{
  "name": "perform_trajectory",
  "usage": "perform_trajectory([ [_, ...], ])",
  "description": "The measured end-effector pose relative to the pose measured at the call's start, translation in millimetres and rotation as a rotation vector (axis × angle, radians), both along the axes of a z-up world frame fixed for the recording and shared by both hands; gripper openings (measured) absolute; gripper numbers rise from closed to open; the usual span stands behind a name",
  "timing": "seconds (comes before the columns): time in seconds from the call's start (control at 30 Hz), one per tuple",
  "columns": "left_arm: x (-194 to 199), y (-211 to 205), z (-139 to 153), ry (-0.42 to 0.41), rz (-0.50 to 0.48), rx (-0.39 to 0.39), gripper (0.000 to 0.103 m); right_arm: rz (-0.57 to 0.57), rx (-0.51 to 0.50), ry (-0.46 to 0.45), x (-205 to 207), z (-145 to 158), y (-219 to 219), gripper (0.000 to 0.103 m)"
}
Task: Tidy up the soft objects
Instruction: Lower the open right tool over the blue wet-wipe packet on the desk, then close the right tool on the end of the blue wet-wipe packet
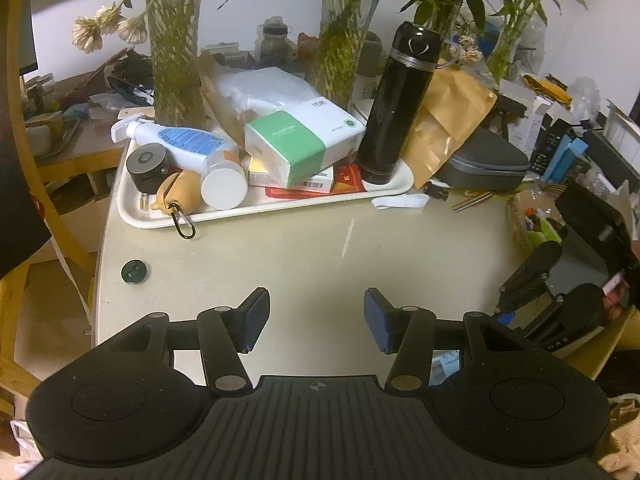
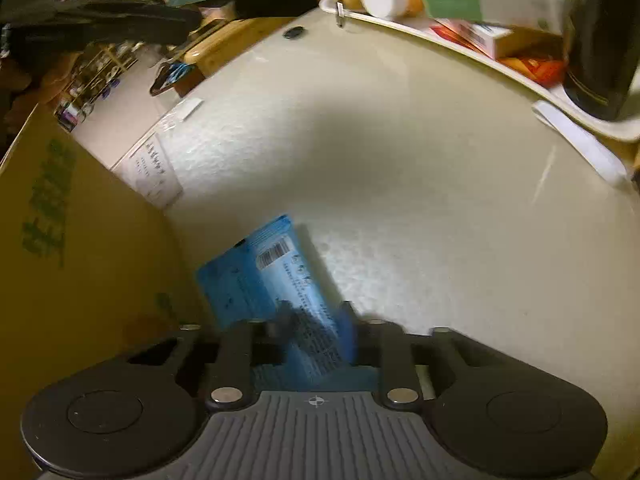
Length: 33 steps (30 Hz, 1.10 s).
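Right tool [image 2: 316,332] is clamped on the blue soft packet [image 2: 276,284] at the near counter [image 2: 400,208] edge beside the cardboard box [image 2: 80,260]. Left tool [image 1: 316,320] hovers half open, empty. Recommend lifting the packet squarely, avoiding crushing.

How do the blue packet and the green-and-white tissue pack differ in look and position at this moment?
The blue packet is between the right gripper fingers at the table's near edge; the green-and-white tissue pack lies untouched on the tray. The blue packet is flat and thin, the tissue pack thick and blocky. The packet carries a barcode and dense print. Both look like soft packaged goods.
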<state>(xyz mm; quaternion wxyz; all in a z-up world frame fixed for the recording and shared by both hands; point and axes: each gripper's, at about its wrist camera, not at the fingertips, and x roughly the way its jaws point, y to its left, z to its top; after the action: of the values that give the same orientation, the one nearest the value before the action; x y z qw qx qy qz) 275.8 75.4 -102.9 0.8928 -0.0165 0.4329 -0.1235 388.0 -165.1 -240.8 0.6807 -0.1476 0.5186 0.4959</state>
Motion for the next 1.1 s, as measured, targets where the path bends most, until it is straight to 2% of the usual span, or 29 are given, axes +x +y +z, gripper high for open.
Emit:
perform_trajectory([
  [0.17,0,-2,1,0.0,-0.005,-0.006,0.051,-0.016,0.001,-0.068,-6,6,0,0.008],
  [0.23,0,-2,1,-0.001,-0.008,-0.006,0.051,-0.078,-0.01,-0.122,3,9,-7,0.006],
  [0.4,1,-3,0,0.0,-0.006,-0.006,0.051,-0.301,-0.035,-0.184,27,13,-33,0.006],
  [0.53,1,-3,0,0.0,-0.007,-0.006,0.051,-0.38,-0.083,-0.189,37,8,-39,0.005],
  [0.57,1,-3,0,0.0,-0.008,-0.005,0.051,-0.39,-0.074,-0.18,38,7,-39,0.007],
  [0.63,1,-4,0,0.0,-0.01,-0.003,0.051,-0.402,-0.046,-0.159,40,7,-40,0.023],
  [0.7,2,-6,-1,0.002,-0.014,-0.005,0.051,-0.38,-0.042,-0.172,38,7,-35,0.067],
  [0.73,3,-7,-1,0.003,-0.018,-0.008,0.051,-0.358,-0.046,-0.186,35,7,-32,0.074],
  [0.77,4,-8,0,0.002,-0.024,-0.011,0.051,-0.33,-0.052,-0.198,31,6,-27,0.078],
  [0.9,8,-15,2,-0.014,-0.057,-0.03,0.051,-0.233,-0.085,-0.207,25,1,-9,0.079],
  [1.1,20,-39,11,-0.098,-0.192,0.038,0.051,-0.148,-0.175,-0.275,16,-10,6,0.078],
])
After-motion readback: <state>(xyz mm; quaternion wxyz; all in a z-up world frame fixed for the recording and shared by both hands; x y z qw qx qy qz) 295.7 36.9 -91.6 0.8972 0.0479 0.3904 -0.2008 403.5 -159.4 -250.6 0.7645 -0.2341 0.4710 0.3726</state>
